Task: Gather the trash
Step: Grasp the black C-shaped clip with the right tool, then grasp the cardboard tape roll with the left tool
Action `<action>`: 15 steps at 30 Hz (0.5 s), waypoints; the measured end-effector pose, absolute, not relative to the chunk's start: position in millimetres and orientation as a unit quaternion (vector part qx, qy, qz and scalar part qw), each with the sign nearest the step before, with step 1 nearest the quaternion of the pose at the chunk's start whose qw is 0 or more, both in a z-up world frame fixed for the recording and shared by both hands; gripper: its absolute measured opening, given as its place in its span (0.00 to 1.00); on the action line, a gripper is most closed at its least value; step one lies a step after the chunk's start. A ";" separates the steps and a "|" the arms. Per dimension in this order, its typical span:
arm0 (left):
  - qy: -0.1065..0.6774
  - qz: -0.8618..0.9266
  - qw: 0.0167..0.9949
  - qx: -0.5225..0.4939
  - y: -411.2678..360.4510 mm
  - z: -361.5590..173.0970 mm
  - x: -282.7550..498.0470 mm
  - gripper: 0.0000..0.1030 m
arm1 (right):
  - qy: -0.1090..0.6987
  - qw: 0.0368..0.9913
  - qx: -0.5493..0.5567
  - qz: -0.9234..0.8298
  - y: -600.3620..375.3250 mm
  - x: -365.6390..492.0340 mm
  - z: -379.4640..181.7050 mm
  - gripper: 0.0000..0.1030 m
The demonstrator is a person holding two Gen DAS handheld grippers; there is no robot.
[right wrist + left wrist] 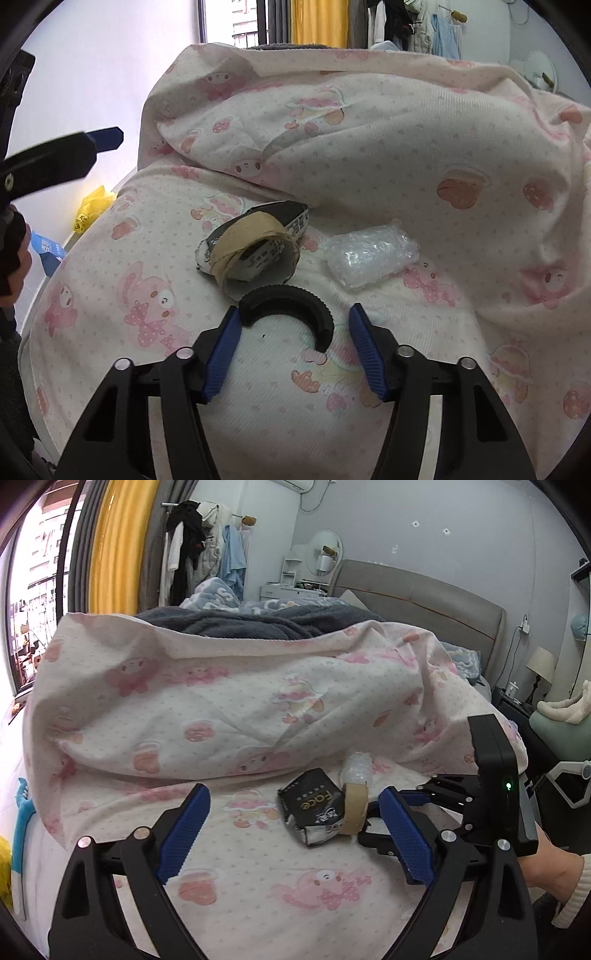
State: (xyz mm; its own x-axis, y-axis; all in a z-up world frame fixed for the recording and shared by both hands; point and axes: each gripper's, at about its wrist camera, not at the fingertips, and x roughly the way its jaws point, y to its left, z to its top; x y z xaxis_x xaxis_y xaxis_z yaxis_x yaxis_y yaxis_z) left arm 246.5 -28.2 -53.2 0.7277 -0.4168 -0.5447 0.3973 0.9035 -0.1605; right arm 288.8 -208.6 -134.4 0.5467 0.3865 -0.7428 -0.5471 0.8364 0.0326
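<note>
A bed [295, 904] covered by a pink cartoon-print sheet, with a quilt [221, 701] in the same print bunched up behind. Four bits of trash lie close together on the sheet: a crumpled black wrapper [288, 214], a tan tape roll [255, 240] leaning on the wrapper, a clear plastic wad [369, 254] just right of them, and a black C-shaped ring piece [291, 306] nearest the camera.

The right hand-held gripper [291, 350] rests low over the sheet, its blue fingers apart on either side of the ring piece and not gripping it, apparently lined up to take that piece first. The left hand-held gripper [291, 834] is also spread wide and holds nothing; it points at the wrapper and tape roll, probably waiting its turn. A yellow bag [92, 210] shows beyond the bed's far edge; whether it is for the trash is unclear.
</note>
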 end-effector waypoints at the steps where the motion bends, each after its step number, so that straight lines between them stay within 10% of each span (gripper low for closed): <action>1: 0.298 -0.221 0.929 -0.015 -31.5 -54.4 247.0 0.92 | 0.396 0.872 -0.097 0.273 -210.0 290.3 -135.0 0.46; 15: 0.310 -0.250 0.917 0.015 -77.4 -71.2 254.5 0.78 | 0.382 0.881 -0.059 0.274 -244.6 282.2 -114.5 0.43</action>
